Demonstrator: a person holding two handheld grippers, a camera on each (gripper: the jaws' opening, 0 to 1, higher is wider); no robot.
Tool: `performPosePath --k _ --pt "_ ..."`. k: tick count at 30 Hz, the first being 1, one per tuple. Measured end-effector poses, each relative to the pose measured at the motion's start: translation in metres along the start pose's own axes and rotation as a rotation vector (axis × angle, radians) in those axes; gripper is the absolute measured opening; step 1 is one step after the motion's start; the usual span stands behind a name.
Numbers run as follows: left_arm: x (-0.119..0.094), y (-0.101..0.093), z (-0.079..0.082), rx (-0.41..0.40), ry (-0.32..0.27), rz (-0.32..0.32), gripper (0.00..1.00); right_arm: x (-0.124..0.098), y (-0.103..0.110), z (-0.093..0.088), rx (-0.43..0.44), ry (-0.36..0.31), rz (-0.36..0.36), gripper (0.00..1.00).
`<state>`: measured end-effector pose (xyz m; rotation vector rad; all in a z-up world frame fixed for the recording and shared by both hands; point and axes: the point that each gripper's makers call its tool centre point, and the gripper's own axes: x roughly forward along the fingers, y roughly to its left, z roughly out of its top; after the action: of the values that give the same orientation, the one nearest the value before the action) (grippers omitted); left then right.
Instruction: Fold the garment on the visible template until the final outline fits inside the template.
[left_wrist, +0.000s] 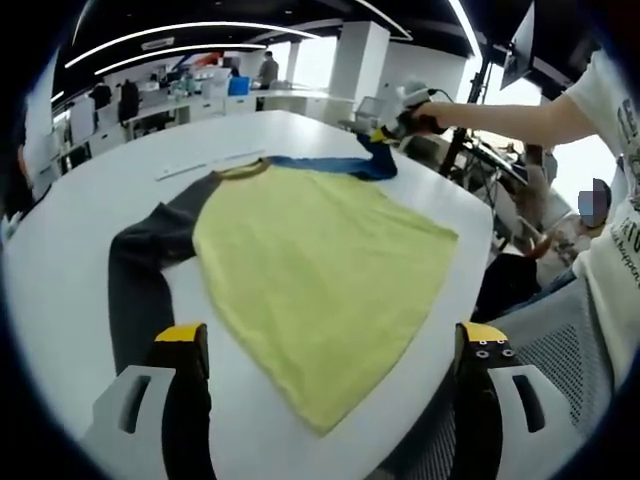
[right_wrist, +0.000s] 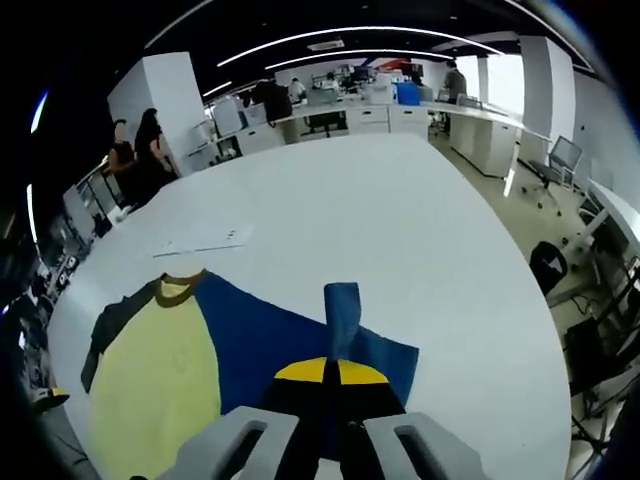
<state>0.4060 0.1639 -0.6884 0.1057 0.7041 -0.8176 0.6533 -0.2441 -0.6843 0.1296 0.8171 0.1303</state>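
Raglan T-shirt (left_wrist: 320, 270) flat on white table (left_wrist: 90, 220), yellow body unfolded. Right gripper (right_wrist: 330, 375) jaws pinch blue sleeve (right_wrist: 343, 310), lifted at far right. Left gripper (left_wrist: 330, 350) jaws wide, empty, near hem. Template outline not discernible, possibly under shirt. Folding barely begun: 1 sleeve raised, all folds remaining.

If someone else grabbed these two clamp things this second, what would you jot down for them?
Right gripper: shut on the blue sleeve, pinched cloth standing up between the jaws.
Left gripper: open, hovering over the hem end, holding nothing.
The shirt lies flat on the white table, yellow body, dark sleeve stretched out.
Done: the sleeve pinched, nothing folded.
Left: fold both sleeves in, then the body; I can't make out a template.
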Motion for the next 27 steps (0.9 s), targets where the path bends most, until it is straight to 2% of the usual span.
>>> performPosePath --k 20,27 --pt "0.002 0.0 0.004 0.001 -0.004 -0.004 0.99 0.017 0.041 0.009 -0.046 0.015 0.028 0.0" --pt "0.003 -0.002 0.004 0.005 -0.003 -0.008 0.99 0.024 0.064 0.012 -0.049 0.014 0.062 0.0"
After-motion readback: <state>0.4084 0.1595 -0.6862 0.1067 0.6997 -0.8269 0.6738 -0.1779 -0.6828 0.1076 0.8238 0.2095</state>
